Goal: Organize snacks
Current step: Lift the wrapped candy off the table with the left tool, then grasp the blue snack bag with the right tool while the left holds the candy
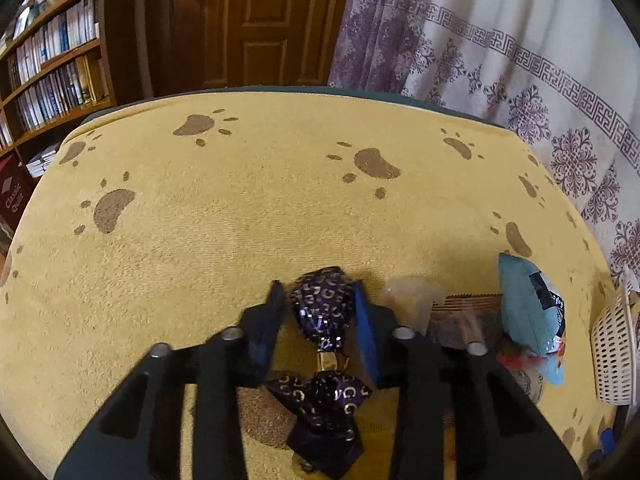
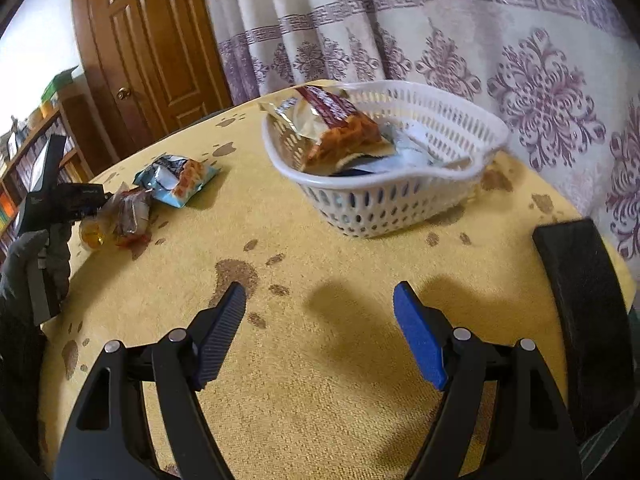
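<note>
Snacks part-sorted: one purple-wrapped candy (image 1: pixel 322 312) between the left gripper's (image 1: pixel 318 300) blue pads.

We found the left gripper narrowed around the candy's round body on the yellow paw-print cloth (image 1: pixel 240 208), pads at or on the foil; the twisted wrapper tail trailed toward the camera. We judged it light, crinkly and slick, so the firm middle was the place to hold, not the limp ends. The right gripper (image 2: pixel 320 300) stood wide apart, holding nothing, over bare cloth. The white basket (image 2: pixel 400 208) already held several packets; a blue packet (image 2: pixel 176 178) and other sweets lay loose, well apart from it.
</note>
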Motion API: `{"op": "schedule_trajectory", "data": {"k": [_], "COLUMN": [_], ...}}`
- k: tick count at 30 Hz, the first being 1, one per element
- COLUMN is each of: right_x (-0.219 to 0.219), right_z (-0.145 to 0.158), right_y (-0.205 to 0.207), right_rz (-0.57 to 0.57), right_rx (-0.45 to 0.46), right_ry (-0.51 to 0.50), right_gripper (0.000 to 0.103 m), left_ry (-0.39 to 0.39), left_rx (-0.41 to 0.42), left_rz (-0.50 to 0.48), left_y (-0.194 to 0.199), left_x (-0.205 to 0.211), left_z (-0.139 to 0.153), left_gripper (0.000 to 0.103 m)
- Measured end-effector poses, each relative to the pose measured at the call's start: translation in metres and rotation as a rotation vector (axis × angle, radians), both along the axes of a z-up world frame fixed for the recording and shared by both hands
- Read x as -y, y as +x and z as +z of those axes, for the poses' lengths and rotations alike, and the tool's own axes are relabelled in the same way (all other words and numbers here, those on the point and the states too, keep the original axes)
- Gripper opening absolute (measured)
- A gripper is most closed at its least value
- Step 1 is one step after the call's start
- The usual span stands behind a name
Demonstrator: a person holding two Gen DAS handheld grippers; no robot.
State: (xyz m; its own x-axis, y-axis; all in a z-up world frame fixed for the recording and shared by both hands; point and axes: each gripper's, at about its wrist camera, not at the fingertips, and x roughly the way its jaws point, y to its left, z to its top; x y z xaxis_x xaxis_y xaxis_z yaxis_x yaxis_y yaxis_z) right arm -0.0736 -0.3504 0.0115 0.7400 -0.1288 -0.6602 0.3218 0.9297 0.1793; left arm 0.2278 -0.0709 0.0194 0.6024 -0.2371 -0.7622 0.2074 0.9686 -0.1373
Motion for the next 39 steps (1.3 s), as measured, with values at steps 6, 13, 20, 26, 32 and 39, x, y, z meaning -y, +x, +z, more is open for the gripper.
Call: {"op": "schedule_trajectory", "data": {"k": [6, 13, 20, 26, 32, 39], "right_x": [-0.013, -0.039, -0.056, -0.065, -0.059, -0.071], "right_z": [0.019, 0.034, 0.042, 0.04, 0.018, 0.004], "right_y": [0.013, 0.065, 0.14, 0.197, 0.243, 0.263], "right_rz": [0.057, 0.202, 0.291, 0.299, 0.195, 0.194], "right_rx": [0.037, 0.04, 0.02, -0.014, -0.111, -0.171], "right_ry": [0.003, 0.131, 0.243, 0.287, 0.3, 0.182], "right_gripper": [0.078, 0.078, 0.091, 0.094, 0.096, 0.101], "left_ry": [-0.033, -0.087, -0.1, -0.109, -0.117, -0.122], "left_rx": [0.044, 0.102, 0.136, 0.139, 0.133, 0.125], "left_rz": [0.036, 0.07, 0.083, 0.095, 0.089, 0.087], "left_y": [-0.005, -0.012, -0.017, -0.017, -0.017, -0.015], "left_x": [-0.015, -0.033, -0.039, -0.042, -0.041, -0.04], "left_z": [0.012, 0.038, 0.049, 0.051, 0.049, 0.047], "left_gripper": [0.029, 0.029, 0.029, 0.03, 0.03, 0.03]}}
